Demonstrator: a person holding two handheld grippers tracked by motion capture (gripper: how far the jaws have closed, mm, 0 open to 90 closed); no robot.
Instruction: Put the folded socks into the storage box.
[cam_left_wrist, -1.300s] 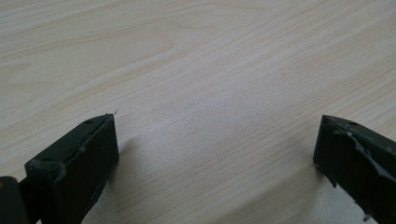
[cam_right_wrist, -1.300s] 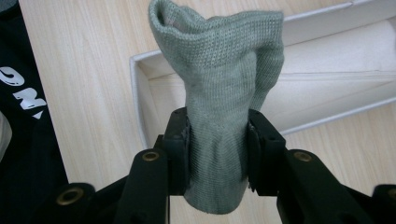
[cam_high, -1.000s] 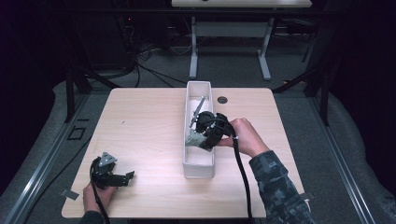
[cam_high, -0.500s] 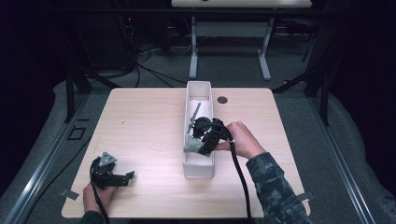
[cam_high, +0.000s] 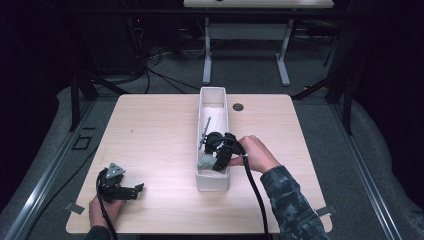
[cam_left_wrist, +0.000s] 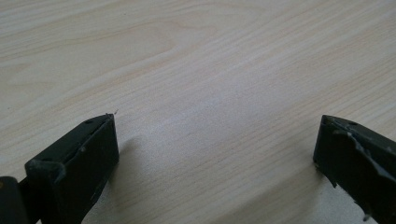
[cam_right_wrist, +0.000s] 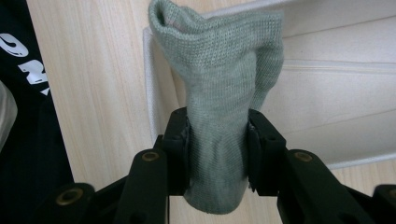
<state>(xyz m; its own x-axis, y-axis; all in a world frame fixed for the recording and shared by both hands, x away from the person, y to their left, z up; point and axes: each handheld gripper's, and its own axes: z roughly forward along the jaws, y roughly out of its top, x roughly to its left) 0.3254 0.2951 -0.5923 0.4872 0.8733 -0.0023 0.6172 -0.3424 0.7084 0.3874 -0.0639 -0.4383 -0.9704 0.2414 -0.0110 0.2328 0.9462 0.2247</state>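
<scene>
A long white bin (cam_high: 220, 184) stands in the middle of the wooden table (cam_high: 155, 135). My right gripper (cam_high: 211, 161) hovers over the bin's near end, shut on a grey-green knitted sock (cam_right_wrist: 224, 84) that hangs between its jaws above the bin's corner (cam_right_wrist: 150, 79). In the high view the sock (cam_high: 204, 162) shows as a pale lump at the gripper's tip. A thin grey rod-like thing (cam_high: 204, 130) lies inside the bin farther back. My left gripper (cam_high: 131, 190) rests at the table's near left, open, with bare wood (cam_left_wrist: 210, 116) between its jaws.
A small dark round grommet (cam_high: 238, 107) sits in the tabletop right of the bin's far end. Beyond the table are a white desk frame (cam_high: 245, 55) and cables on the floor. Tape marks (cam_high: 73, 207) lie at the table's near left edge.
The right gripper has moved toward the near end of the bin with the sock, lowering slightly. The left gripper has stayed put.
</scene>
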